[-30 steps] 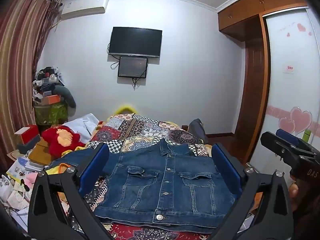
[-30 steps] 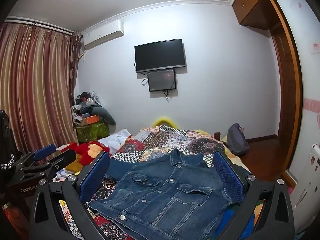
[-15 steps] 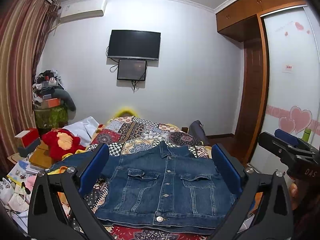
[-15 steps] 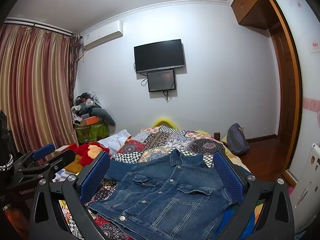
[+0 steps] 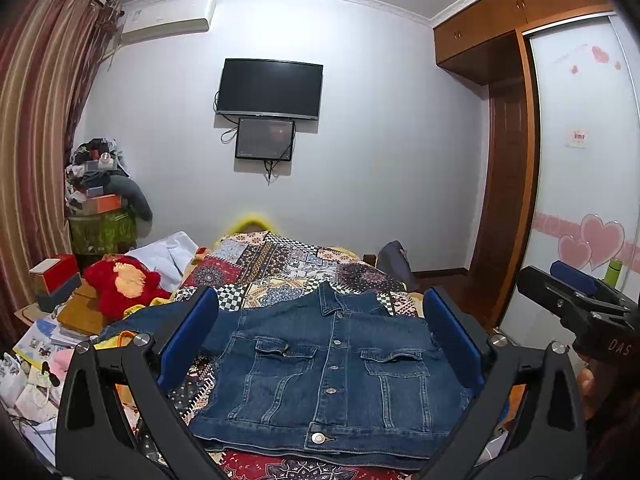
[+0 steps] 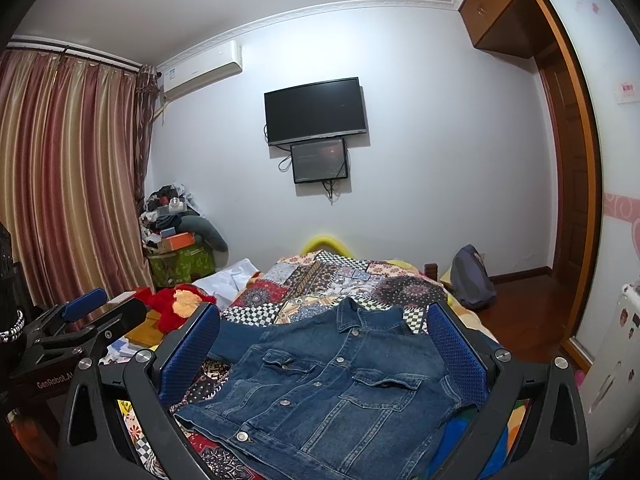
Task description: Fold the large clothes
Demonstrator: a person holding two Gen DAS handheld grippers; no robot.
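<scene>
A blue denim jacket [image 5: 332, 376] lies front up and buttoned on the patchwork bed cover [image 5: 288, 260], collar toward the far wall, one sleeve stretched out to the left. It also shows in the right wrist view [image 6: 332, 396]. My left gripper [image 5: 320, 340] is open and empty, held above the near side of the jacket. My right gripper [image 6: 324, 348] is open and empty too, just right of the left one. Each gripper shows at the edge of the other's view: the right one [image 5: 576, 300], the left one [image 6: 80, 320].
A red plush toy [image 5: 120, 284] and piles of books and boxes [image 5: 56, 320] lie left of the bed. A grey backpack [image 6: 472, 280] leans at the bed's far right corner. A wardrobe [image 5: 580, 200] stands on the right, a curtain [image 6: 68, 184] on the left.
Both grippers have tilted or lifted slightly, so the jacket sits a little lower in the views. The jacket has not moved.
</scene>
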